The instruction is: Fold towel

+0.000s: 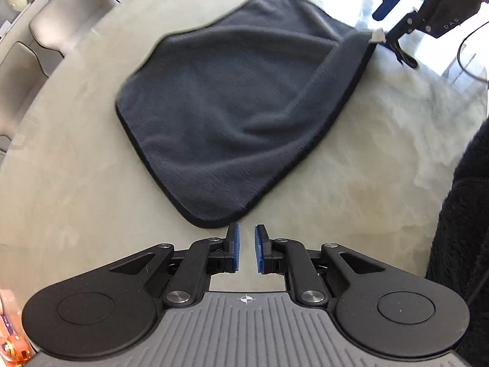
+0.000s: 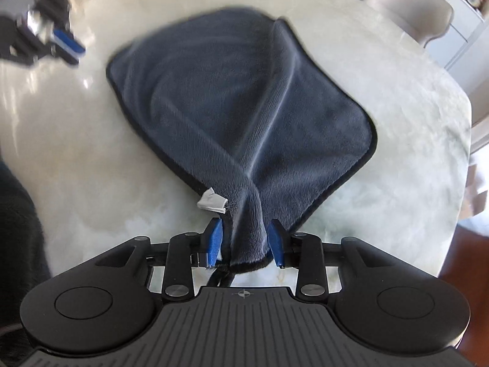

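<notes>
Towel: dark grey, black-hemmed, lying rumpled on the table, folded over on itself; in the left wrist view it fills the middle, one rounded corner at 6 o'clock, another raised at 2 o'clock
Ridge: a long raised crease running from 12 o'clock down to the bunched corner at 6 o'clock in the right wrist view
Tag: small, white, on the hem just at 10 o'clock of the bunched corner
Right gripper: blue pads stand apart on either side of the bunched corner; the cloth hangs between them, the pads not visibly pressing it; no earlier view to compare
Left gripper: jaws a narrow gap apart, nothing between them; the near towel corner lies just at 11 o'clock of the left pad, whether touching I cannot tell
Table: pale marbled top, glossy
Chairs: pale, at 10 o'clock beyond the table edge
Sleeve: dark fleece at 3 o'clock
</notes>
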